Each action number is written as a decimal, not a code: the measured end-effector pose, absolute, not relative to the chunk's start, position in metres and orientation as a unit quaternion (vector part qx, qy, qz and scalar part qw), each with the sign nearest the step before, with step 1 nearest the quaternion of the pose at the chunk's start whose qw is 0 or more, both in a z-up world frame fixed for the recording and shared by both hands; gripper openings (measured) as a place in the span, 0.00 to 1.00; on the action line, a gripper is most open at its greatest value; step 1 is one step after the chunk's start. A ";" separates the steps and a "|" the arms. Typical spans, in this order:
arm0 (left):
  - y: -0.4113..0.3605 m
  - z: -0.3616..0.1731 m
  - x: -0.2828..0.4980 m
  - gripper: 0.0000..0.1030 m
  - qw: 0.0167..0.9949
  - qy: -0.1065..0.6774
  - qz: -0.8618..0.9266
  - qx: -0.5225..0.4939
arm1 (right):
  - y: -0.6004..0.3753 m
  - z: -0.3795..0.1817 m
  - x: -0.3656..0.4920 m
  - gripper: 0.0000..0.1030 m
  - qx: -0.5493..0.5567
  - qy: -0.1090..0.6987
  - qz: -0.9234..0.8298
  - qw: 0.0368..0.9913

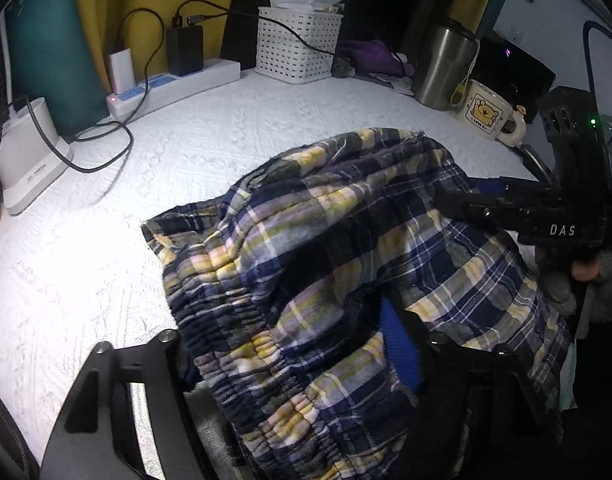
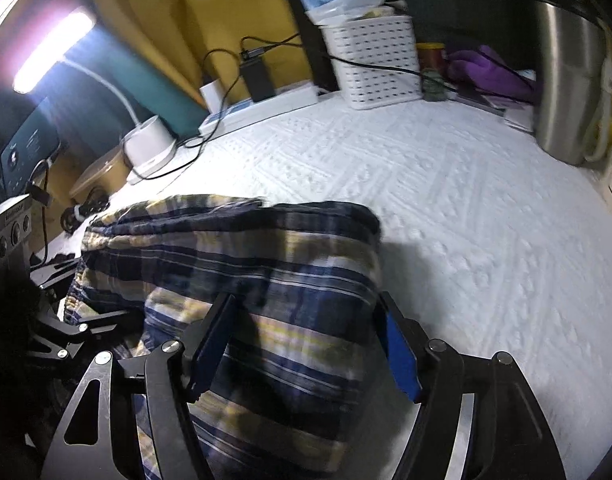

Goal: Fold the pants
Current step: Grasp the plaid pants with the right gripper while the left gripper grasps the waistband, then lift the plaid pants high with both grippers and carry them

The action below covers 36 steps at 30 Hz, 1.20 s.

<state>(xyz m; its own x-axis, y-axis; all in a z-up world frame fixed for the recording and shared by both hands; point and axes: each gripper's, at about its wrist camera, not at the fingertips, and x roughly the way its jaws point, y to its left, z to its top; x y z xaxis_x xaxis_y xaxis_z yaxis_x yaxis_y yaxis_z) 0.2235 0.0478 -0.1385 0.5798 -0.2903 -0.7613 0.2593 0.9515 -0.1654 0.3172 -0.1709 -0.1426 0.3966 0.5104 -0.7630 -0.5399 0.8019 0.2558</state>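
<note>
The plaid pants (image 1: 326,248), navy, yellow and white, lie bunched on the white textured table cover, elastic waistband toward the left wrist camera. My left gripper (image 1: 293,356) has its fingers wide apart with the waistband draped between them; only one blue pad (image 1: 400,344) shows. My right gripper appears in the left wrist view (image 1: 458,200) at the right, fingers on the cloth. In the right wrist view the pants (image 2: 245,256) fill the space between the right gripper's (image 2: 306,344) blue pads (image 2: 402,352), which stand wide apart around a thick fold.
Along the back stand a white lamp base (image 1: 25,152) with cable, a power strip (image 1: 173,84), a white slotted basket (image 1: 297,46), a steel kettle (image 1: 442,68) and a bear mug (image 1: 490,114). White cover (image 2: 466,220) stretches right of the pants.
</note>
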 end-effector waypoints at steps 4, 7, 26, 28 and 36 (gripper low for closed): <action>0.052 -0.138 0.224 0.63 0.889 0.428 -0.157 -0.030 | -0.163 -0.143 0.317 0.69 -0.025 0.447 0.324 0.833; 0.052 -0.138 0.223 0.60 0.891 0.428 -0.151 -0.026 | -0.159 -0.143 0.316 0.60 -0.031 0.445 0.325 0.834; 0.037 -0.102 0.199 0.38 0.912 0.385 -0.139 -0.001 | -0.165 -0.108 0.287 0.19 -0.032 0.391 0.319 0.863; 0.035 -0.094 0.193 0.38 0.917 0.374 -0.139 0.002 | -0.168 -0.099 0.280 0.19 -0.031 0.381 0.319 0.867; 0.030 -0.068 0.168 0.38 0.929 0.342 -0.139 0.007 | -0.181 -0.071 0.255 0.19 -0.019 0.345 0.323 0.881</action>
<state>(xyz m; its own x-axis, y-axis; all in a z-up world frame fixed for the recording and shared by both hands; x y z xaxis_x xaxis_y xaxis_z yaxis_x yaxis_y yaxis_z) 0.1681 0.0295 -0.0676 0.7269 -0.2537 -0.6382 0.2634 0.9612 -0.0821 0.2553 -0.1810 -0.0711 0.5536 0.5566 -0.6195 -0.5829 0.7902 0.1891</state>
